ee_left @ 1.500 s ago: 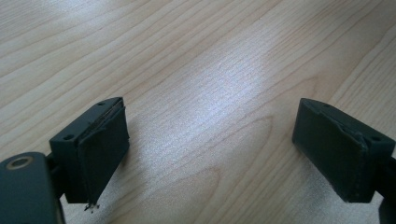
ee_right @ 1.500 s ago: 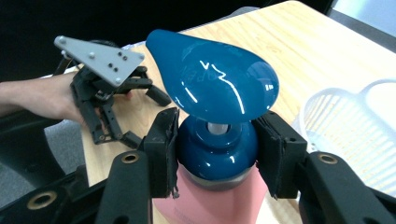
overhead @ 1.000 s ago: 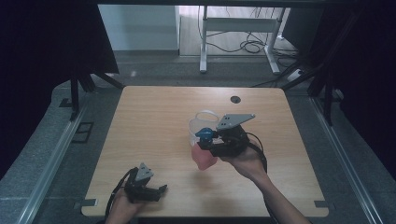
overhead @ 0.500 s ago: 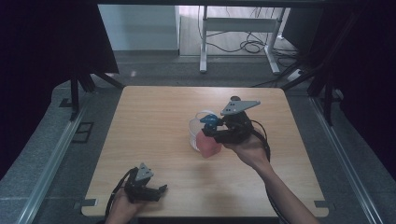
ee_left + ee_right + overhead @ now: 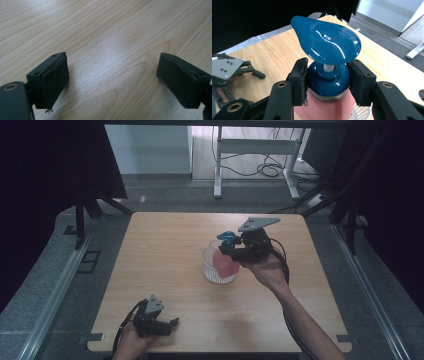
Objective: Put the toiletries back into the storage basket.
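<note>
the right gripper sits just right of the middle of the high view, its jaws clamped on the blue collar of a pink pump bottle. in the right gripper view the two black pads press against either side of that collar, just under the glossy blue pump head, which spreads out above them toward the upper part of the frame; the pink body of the bottle drops away below the jaws at the bottom centre. in the high view the bottle stands upright inside a clear round basket with a white perforated base, at the centre of the wooden table. whether the bottle's base rests on the basket floor or hangs just above it cannot be told. the grey three-cornered plate on top of the gripper points toward the upper right of that frame.

the left gripper lies low at the bottom left of the high view, near the table's front edge and well apart from the basket. in the left gripper view its jaws stand wide apart with bare wood grain between them, gripping nothing.
</note>
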`<state>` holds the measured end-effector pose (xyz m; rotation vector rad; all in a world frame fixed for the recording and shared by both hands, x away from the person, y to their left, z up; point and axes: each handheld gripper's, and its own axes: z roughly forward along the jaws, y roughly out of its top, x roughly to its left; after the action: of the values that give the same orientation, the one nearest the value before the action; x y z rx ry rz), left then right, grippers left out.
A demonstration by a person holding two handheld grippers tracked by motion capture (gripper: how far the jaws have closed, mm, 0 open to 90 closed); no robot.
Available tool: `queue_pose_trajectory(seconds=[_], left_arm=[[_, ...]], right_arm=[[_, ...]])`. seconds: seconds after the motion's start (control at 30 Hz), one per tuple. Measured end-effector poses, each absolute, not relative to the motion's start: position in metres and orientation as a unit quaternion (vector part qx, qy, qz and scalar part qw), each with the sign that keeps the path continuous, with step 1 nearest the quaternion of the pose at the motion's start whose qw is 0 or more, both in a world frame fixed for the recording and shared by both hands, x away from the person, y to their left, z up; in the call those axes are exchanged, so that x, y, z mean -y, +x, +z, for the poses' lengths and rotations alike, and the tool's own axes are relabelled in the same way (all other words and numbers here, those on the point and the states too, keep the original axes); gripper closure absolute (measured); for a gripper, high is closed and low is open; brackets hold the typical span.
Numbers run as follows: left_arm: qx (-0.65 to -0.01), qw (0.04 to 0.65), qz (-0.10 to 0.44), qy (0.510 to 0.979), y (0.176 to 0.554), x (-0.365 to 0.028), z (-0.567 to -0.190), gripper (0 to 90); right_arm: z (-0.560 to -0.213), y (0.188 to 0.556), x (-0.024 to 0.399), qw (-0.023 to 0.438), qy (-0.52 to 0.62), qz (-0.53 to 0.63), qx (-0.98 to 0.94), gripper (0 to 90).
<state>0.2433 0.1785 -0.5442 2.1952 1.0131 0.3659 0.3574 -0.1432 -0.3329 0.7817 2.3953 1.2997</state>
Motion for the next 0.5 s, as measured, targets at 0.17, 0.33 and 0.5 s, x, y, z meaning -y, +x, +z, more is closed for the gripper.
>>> queue_pose_trajectory(seconds=[0.17, 0.33, 0.5], left_arm=[[-0.390, 0.342, 0.141, 0.843, 0.243, -0.178, -0.544, 10.4], [-0.390, 0.342, 0.141, 0.843, 0.243, -0.178, -0.544, 10.4], [-0.390, 0.342, 0.141, 0.843, 0.243, -0.178, -0.544, 10.4]], right_arm=[[-0.333, 0.365, 0.142, 0.158, 0.278, 0.454, -0.832, 52.7], [-0.334, 0.373, 0.141, 0.163, 0.284, 0.455, -0.828, 52.7], [-0.338, 0.380, 0.141, 0.168, 0.290, 0.453, -0.826, 52.7]])
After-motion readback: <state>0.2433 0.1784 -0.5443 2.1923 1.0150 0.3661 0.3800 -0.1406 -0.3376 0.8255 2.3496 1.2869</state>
